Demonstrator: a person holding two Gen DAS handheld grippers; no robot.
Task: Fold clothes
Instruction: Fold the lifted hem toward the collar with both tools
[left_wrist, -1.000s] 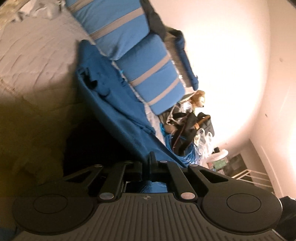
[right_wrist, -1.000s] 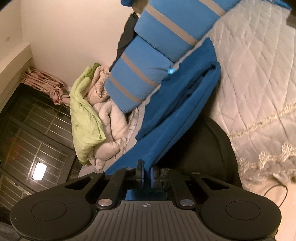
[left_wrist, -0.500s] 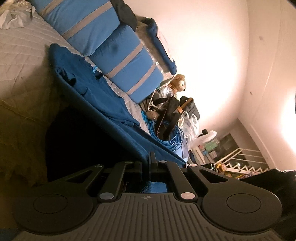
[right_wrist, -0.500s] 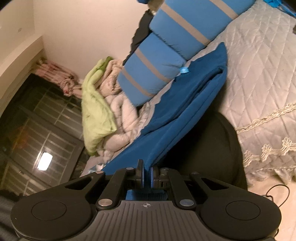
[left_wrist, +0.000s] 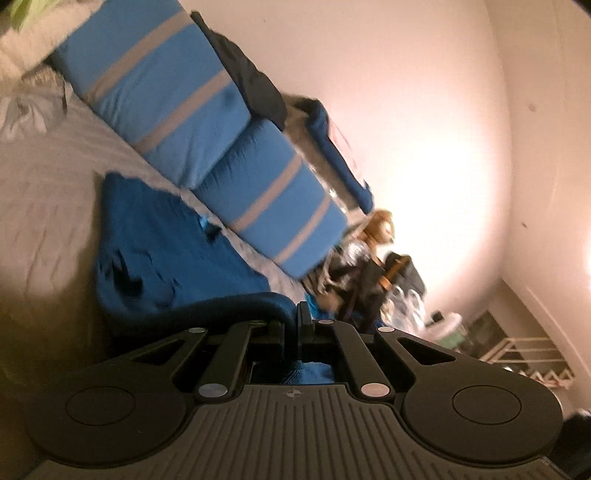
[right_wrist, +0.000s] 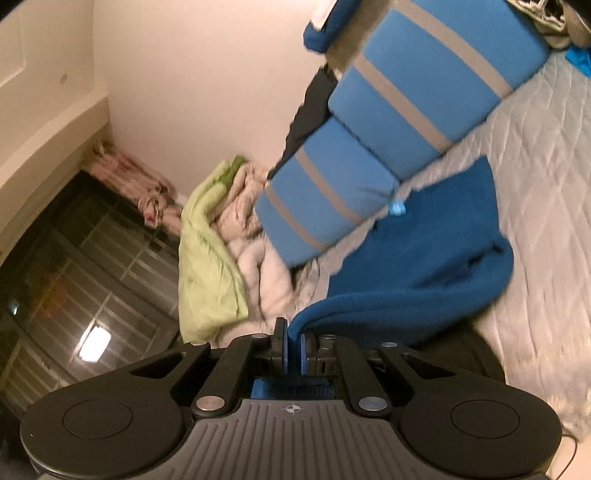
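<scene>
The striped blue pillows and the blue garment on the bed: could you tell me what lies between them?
Only a bare strip of pale quilted bedspread separates the striped blue pillows from the blue garment, clearest in the right wrist view.

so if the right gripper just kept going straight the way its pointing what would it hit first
Probably the bunched pale duvet beside the green blanket, though depth is unclear. The right gripper, shut on the blue garment, points slightly downward towards it.

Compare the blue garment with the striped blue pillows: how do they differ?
The blue garment is plain, darker blue; the striped pillows are lighter, with grey bands. The garment is limp and draped, clamped by both the left gripper and right gripper; the pillows lie plump and untouched. Both rest on the bed.
</scene>
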